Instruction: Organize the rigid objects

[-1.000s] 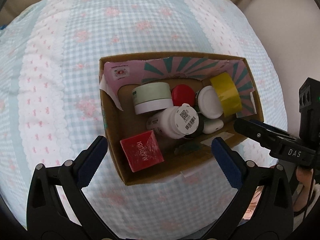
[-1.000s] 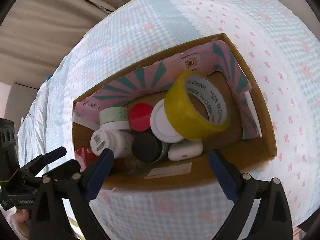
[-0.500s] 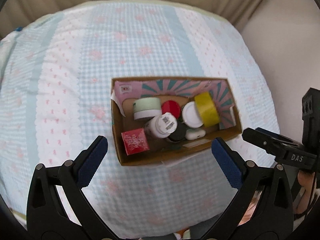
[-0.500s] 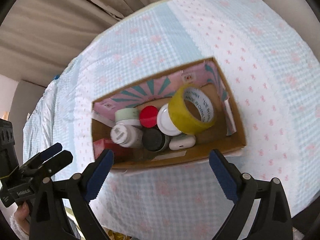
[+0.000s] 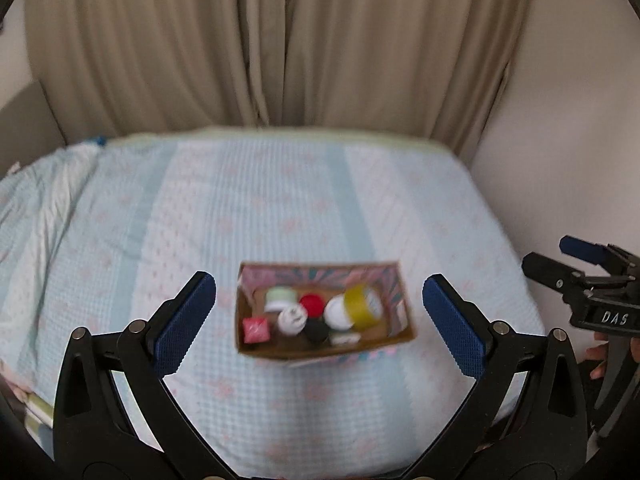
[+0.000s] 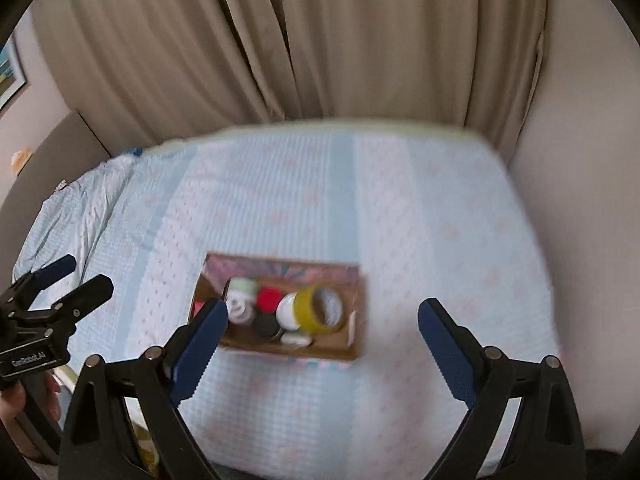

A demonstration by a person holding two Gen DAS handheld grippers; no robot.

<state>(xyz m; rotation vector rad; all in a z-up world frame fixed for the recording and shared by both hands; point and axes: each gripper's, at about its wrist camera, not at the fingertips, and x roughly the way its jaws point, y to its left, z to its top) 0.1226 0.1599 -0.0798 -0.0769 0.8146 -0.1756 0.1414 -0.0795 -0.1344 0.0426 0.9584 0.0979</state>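
Note:
A cardboard box (image 5: 396, 336) sits on the bed, also in the right wrist view (image 6: 356, 320). It holds a yellow tape roll (image 5: 359, 311) (image 6: 318, 309), a red lid (image 5: 312, 304), a red carton (image 5: 256, 329), a white bottle (image 5: 293, 319), a green-lidded jar (image 5: 279, 297), a black lid (image 5: 316, 330) and white items. My left gripper (image 5: 320, 324) is open and empty, well back from the box. My right gripper (image 6: 318, 344) is open and empty, also well back. Each gripper shows at the edge of the other's view.
The bed has a blue and white checked cover (image 5: 280, 208) with pink bows. Beige curtains (image 5: 280, 40) hang behind it. A white wall (image 5: 568, 140) stands to the right. A rumpled sheet (image 5: 36, 200) lies at the far left.
Both grippers have pulled far back and up from the box. The box now looks small and the curtains have come into view. Both stay open and empty.

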